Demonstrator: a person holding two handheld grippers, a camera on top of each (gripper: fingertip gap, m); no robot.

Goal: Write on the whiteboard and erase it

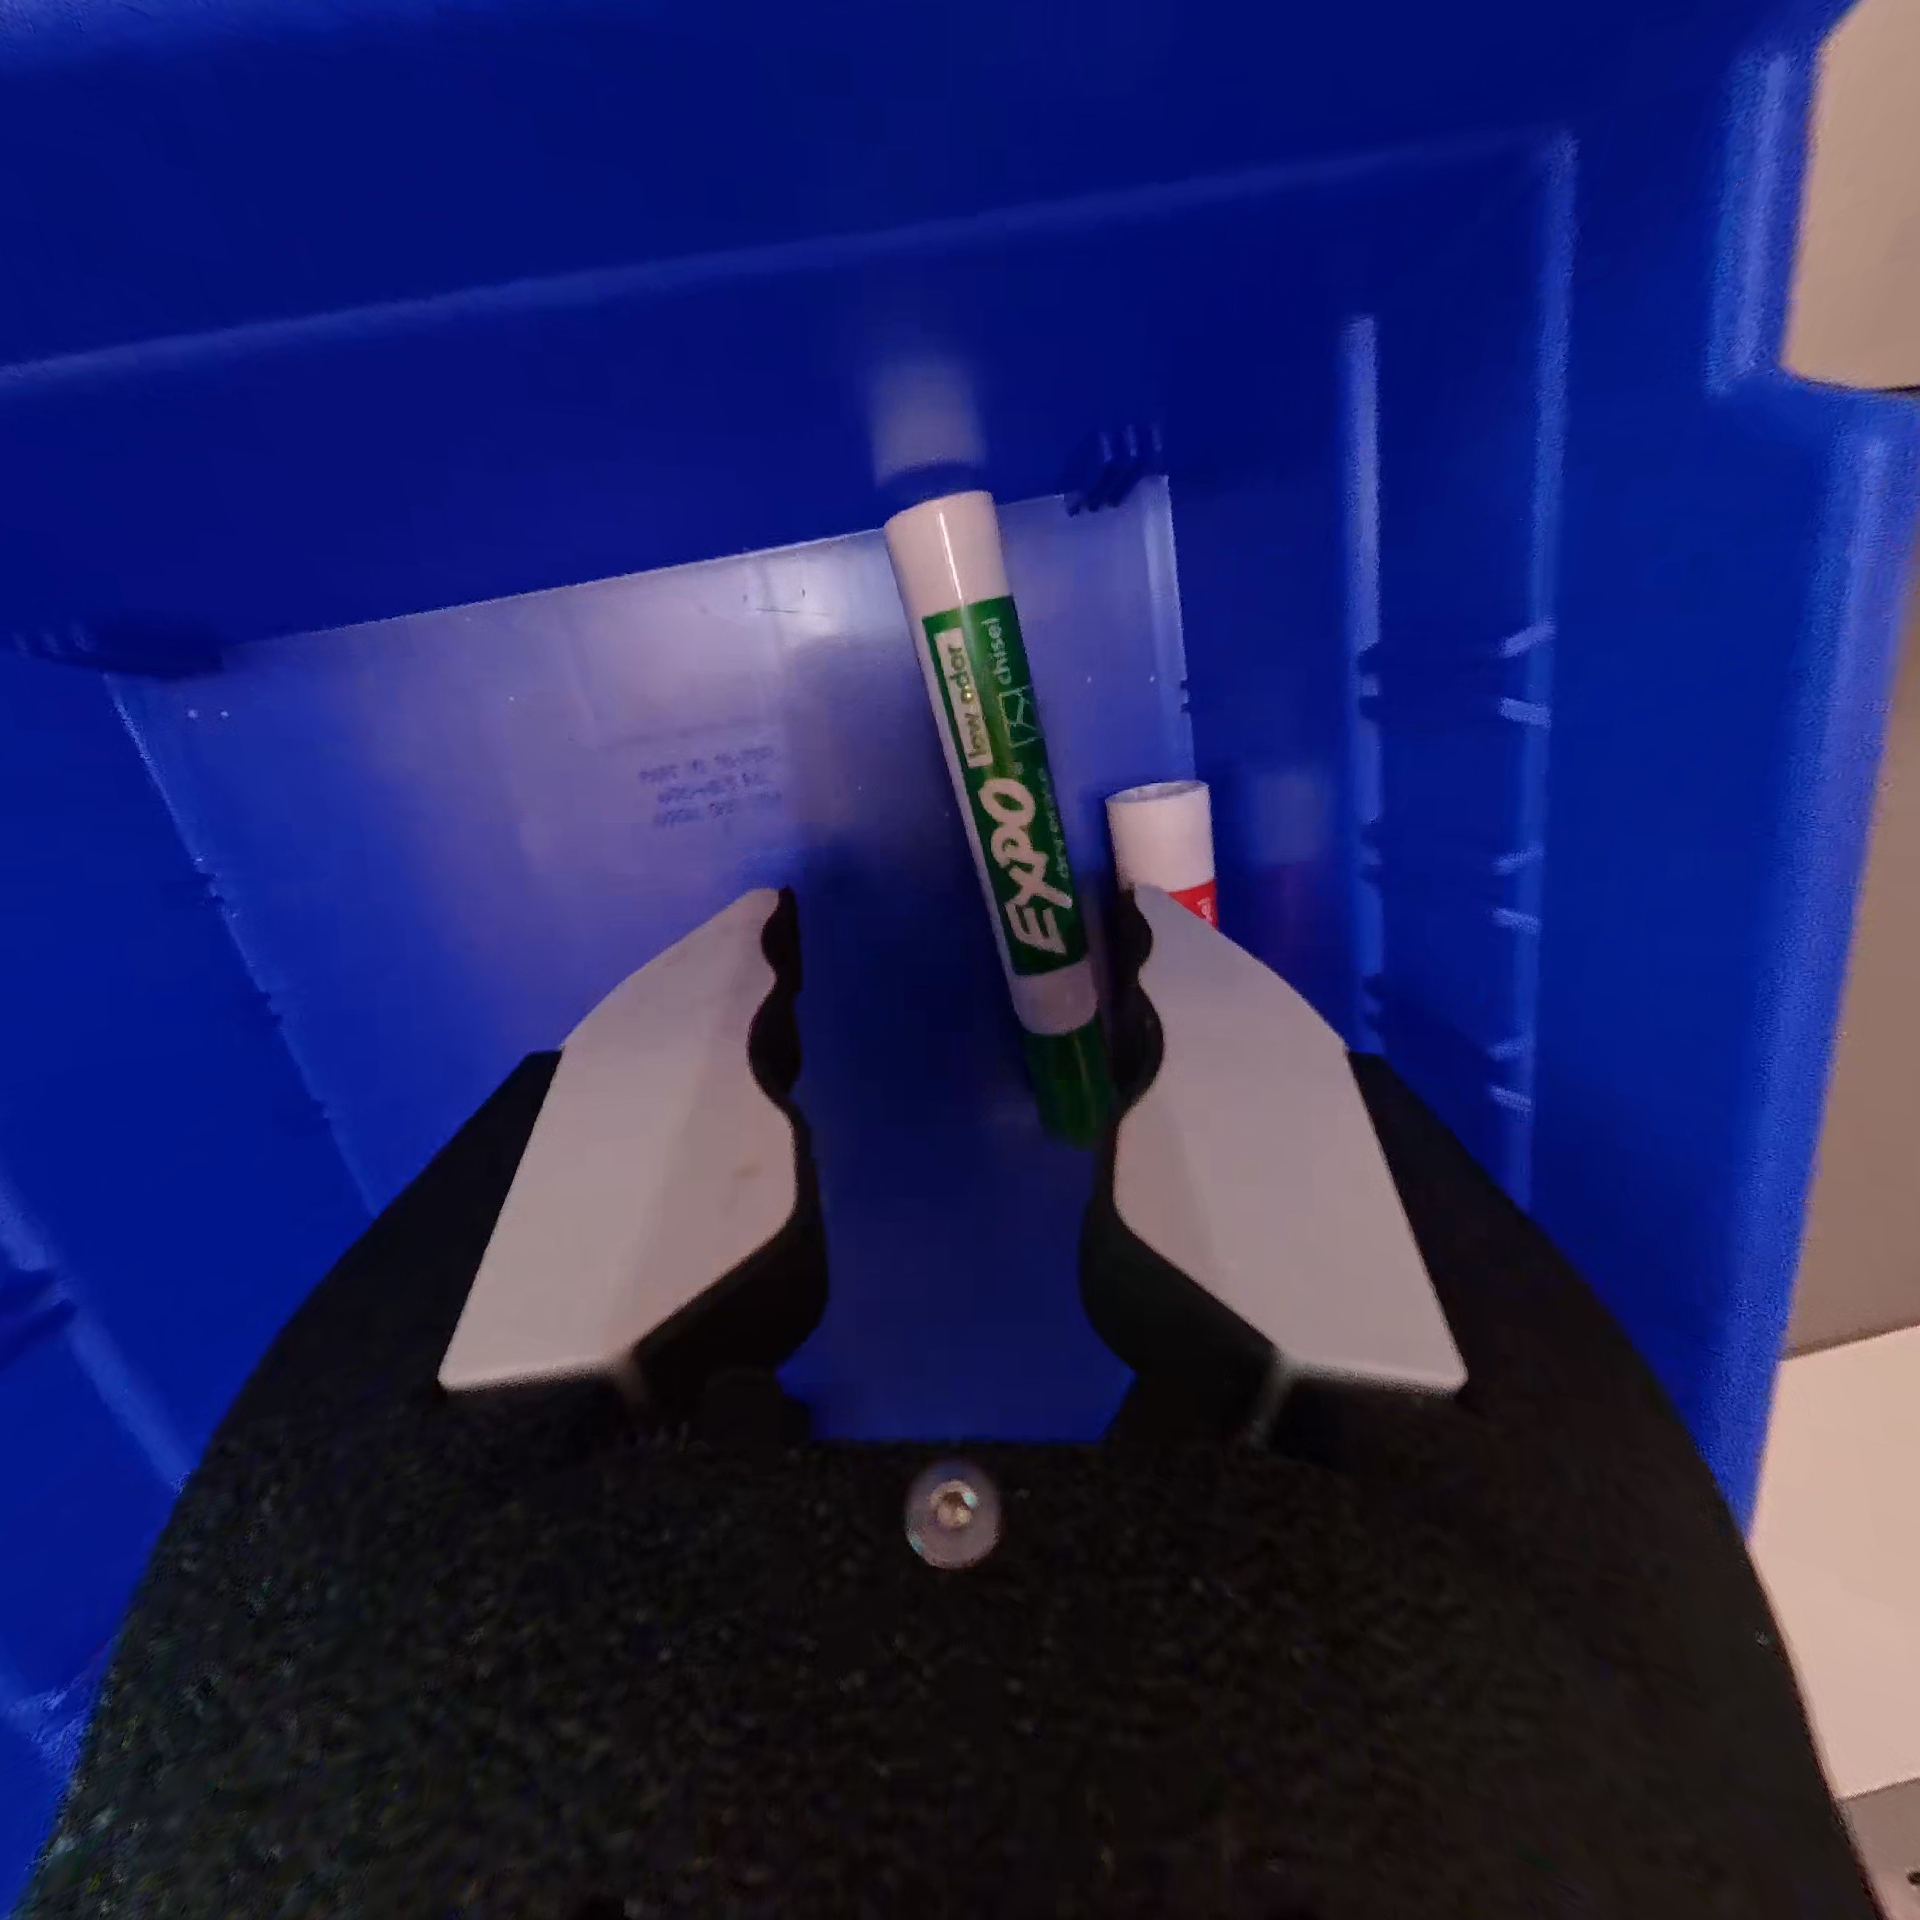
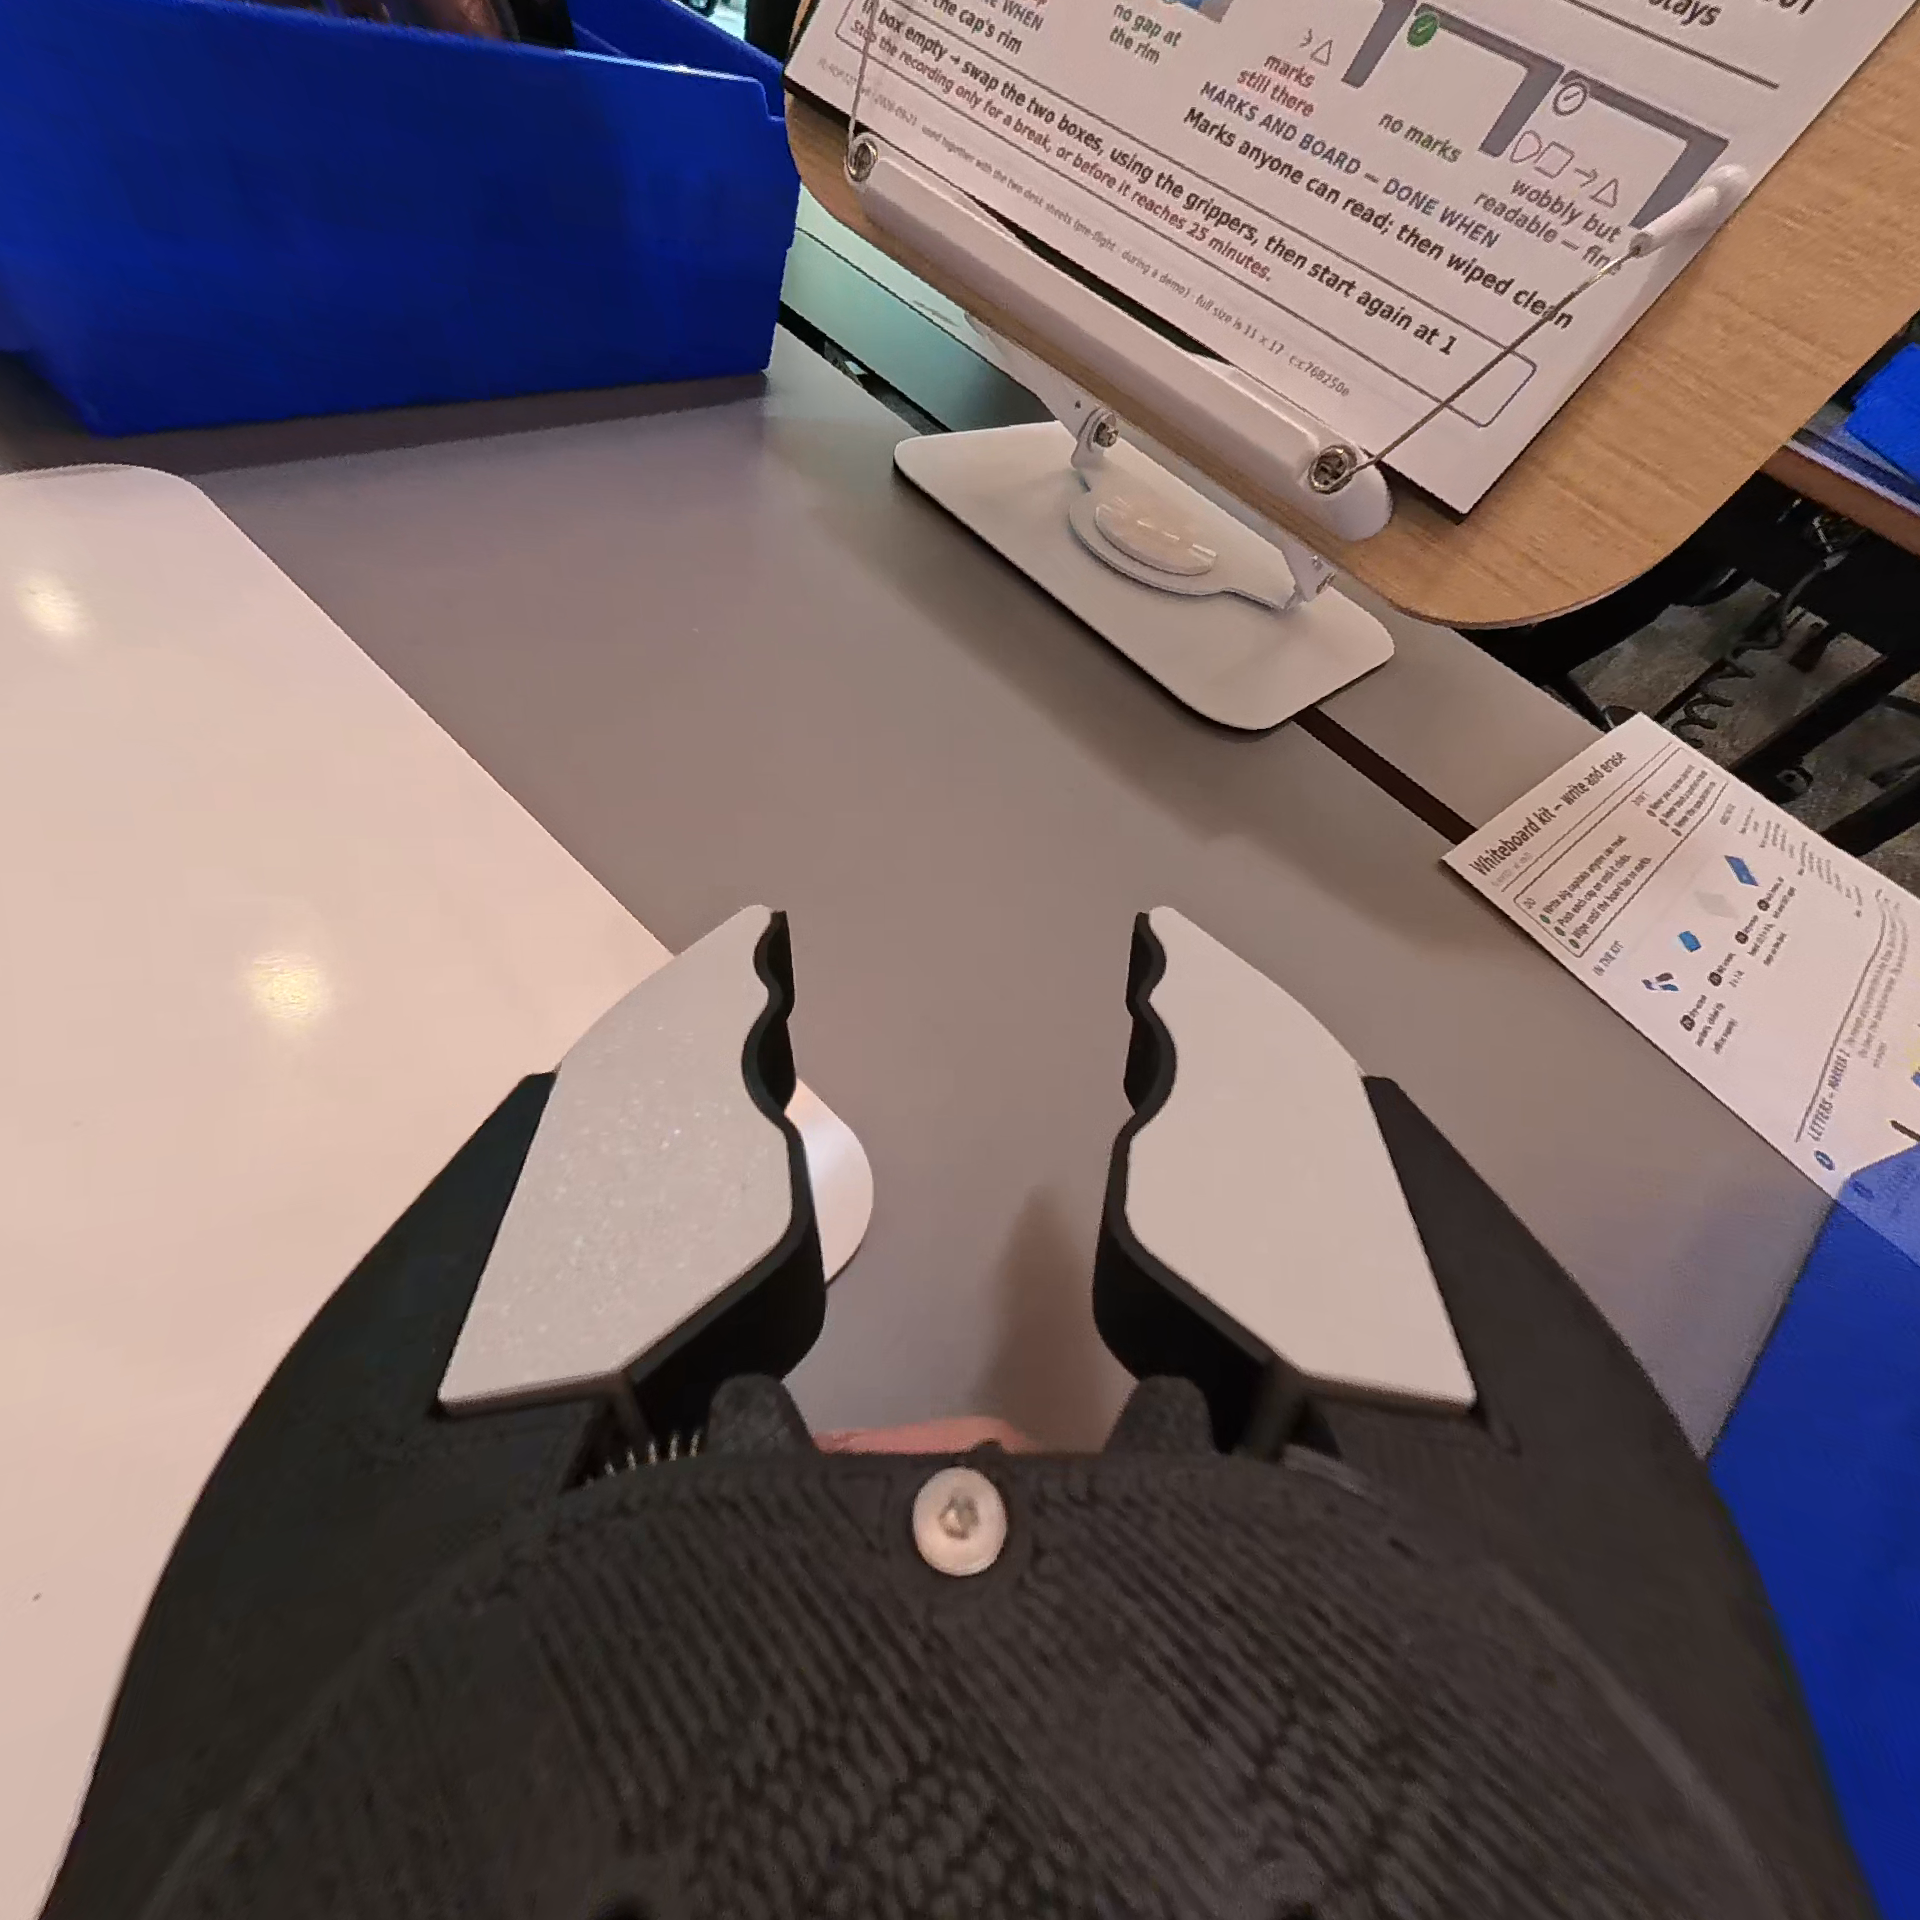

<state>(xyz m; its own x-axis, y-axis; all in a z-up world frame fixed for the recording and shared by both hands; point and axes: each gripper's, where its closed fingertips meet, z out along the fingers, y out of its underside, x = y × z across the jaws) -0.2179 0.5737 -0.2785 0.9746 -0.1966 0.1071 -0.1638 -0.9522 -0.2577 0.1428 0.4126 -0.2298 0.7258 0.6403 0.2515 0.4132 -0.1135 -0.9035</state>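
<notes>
In the left wrist view my left gripper [image 1: 961, 909] is open inside a blue bin [image 1: 416, 831]. A green-capped whiteboard marker [image 1: 997, 790] lies on the bin floor, its green cap end between my fingertips close to the right finger [image 1: 1226, 1091]. A second marker with a red label [image 1: 1164, 842] lies beside it at the right, partly hidden by that finger. In the right wrist view my right gripper [image 2: 961, 920] is open and empty above the grey table [image 2: 831, 675]. The white whiteboard [image 2: 208, 883] lies flat at the left, its corner under my left finger.
A blue bin [image 2: 364, 208] stands at the back left of the table. A stand with a printed instruction sheet [image 2: 1195, 343] stands at the back right. A printed card [image 2: 1714, 935] lies at the right table edge. Another blue thing [image 2: 1829, 1507] is at the lower right. Left tips to right tips: about 40 cm. My right gripper's tips are some 30 cm from the printed card [image 2: 1714, 935].
</notes>
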